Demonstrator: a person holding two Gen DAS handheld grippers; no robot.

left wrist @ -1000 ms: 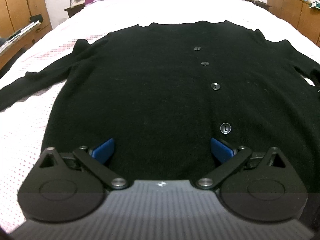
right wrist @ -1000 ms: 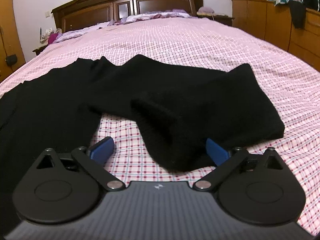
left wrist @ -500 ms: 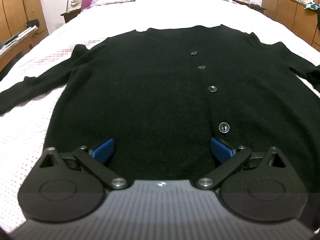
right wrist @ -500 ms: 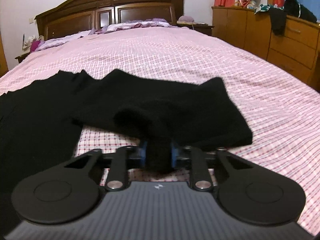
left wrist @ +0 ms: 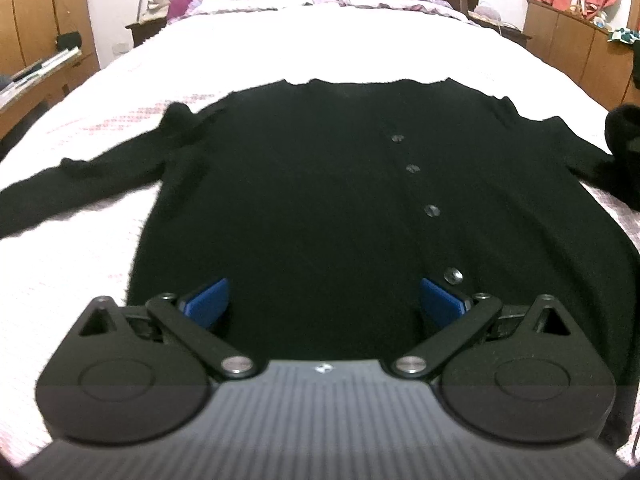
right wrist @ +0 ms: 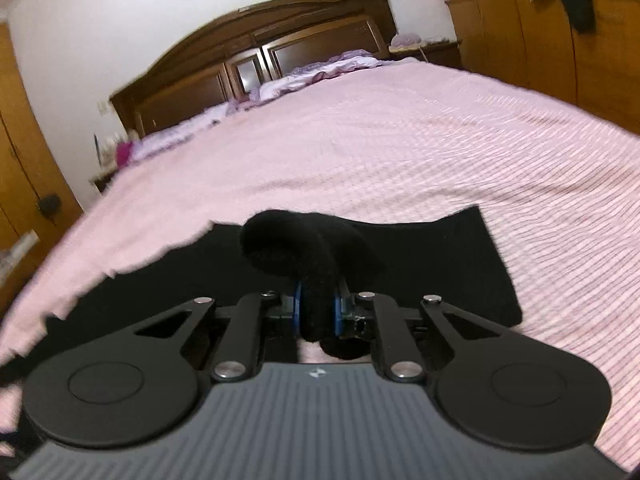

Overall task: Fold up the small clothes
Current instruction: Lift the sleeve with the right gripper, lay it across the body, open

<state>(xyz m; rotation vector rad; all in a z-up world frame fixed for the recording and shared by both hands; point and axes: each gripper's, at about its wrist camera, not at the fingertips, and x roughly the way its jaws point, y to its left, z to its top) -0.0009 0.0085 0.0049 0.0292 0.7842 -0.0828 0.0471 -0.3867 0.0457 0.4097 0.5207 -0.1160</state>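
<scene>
A black buttoned cardigan [left wrist: 320, 184] lies flat on the bed, its left sleeve [left wrist: 80, 184] stretched out to the side. My left gripper [left wrist: 324, 304] hovers open over the cardigan's hem, blue pads wide apart with nothing between them. In the right wrist view my right gripper [right wrist: 316, 308] is shut on the cardigan's right sleeve [right wrist: 296, 248], which rises as a bunched black roll above the bed. That lifted sleeve [left wrist: 624, 152] also shows at the far right edge of the left wrist view.
The pink checked bedspread [right wrist: 400, 140] covers a wide bed with a dark wooden headboard [right wrist: 256, 52]. Wooden drawers [right wrist: 560, 40] stand along the right side, a wardrobe [left wrist: 44, 12] and a cluttered desk on the left. Pillows lie at the head.
My right gripper shut on the right sleeve and has lifted it up off the bed, swinging leftward. The left gripper has drawn back a little and stays open.
</scene>
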